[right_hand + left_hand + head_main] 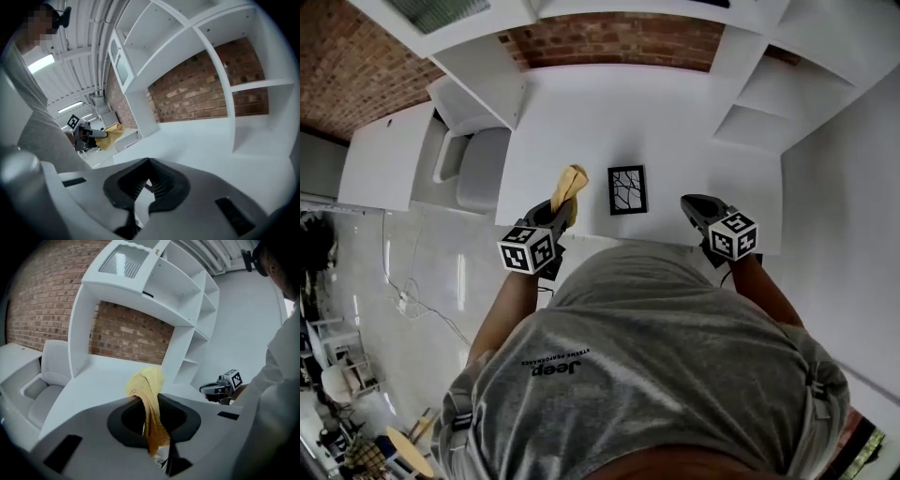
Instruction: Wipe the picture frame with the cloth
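The cloth [571, 183], clamped in the left tongs [555, 216], is just beside the picture frame [627, 189], at its 9 o'clock; the right tongs [698, 208], together and empty, are at its 4 o'clock.

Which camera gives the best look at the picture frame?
The head view: the picture frame shows whole, from above, on the white desk. Neither the left gripper view nor the right gripper view shows it.

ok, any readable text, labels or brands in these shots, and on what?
"Jeep": on the person's grey shirt, upside down in the head view.
Smaller line beside it: too small to read.
Marker cubes: square patterns only, no words.
Picture frame: a branch drawing, no text.
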Action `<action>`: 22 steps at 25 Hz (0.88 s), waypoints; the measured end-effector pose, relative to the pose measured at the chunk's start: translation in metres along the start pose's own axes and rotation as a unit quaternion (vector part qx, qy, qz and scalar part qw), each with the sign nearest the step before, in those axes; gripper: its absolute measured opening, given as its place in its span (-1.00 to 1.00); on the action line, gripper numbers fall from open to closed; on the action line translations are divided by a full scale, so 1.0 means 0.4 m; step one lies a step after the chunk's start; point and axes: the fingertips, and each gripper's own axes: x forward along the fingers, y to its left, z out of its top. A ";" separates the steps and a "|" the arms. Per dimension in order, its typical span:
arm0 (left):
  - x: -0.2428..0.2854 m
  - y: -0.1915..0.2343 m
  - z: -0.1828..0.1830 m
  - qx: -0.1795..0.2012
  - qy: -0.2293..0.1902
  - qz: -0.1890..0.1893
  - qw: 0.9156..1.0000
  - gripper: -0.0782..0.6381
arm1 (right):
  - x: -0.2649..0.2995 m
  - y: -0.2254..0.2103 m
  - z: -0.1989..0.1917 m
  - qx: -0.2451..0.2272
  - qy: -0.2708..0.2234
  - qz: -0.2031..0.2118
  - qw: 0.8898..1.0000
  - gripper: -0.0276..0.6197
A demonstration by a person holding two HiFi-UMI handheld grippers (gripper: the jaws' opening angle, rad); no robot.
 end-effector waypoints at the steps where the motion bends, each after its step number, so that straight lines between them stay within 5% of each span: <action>1: 0.018 -0.009 0.000 -0.001 0.006 0.009 1.000 -0.60 | 0.017 -0.010 -0.002 -0.012 0.010 0.017 1.000 -0.90; 5: 0.071 -0.031 -0.008 -0.001 0.031 0.030 0.999 -0.60 | 0.089 -0.007 -0.027 -0.064 0.050 0.079 0.994 -0.91; 9: 0.094 -0.014 -0.027 0.000 0.054 0.028 0.998 -0.60 | 0.171 0.005 -0.063 -0.098 0.078 0.099 0.987 -0.91; 14: 0.123 0.060 -0.053 0.015 0.080 -0.011 0.997 -0.60 | 0.273 0.026 -0.103 -0.126 0.117 0.070 0.983 -0.91; 22: 0.201 0.157 -0.076 0.053 0.113 -0.082 0.989 -0.60 | 0.350 0.039 -0.218 -0.104 0.193 -0.003 0.976 -0.90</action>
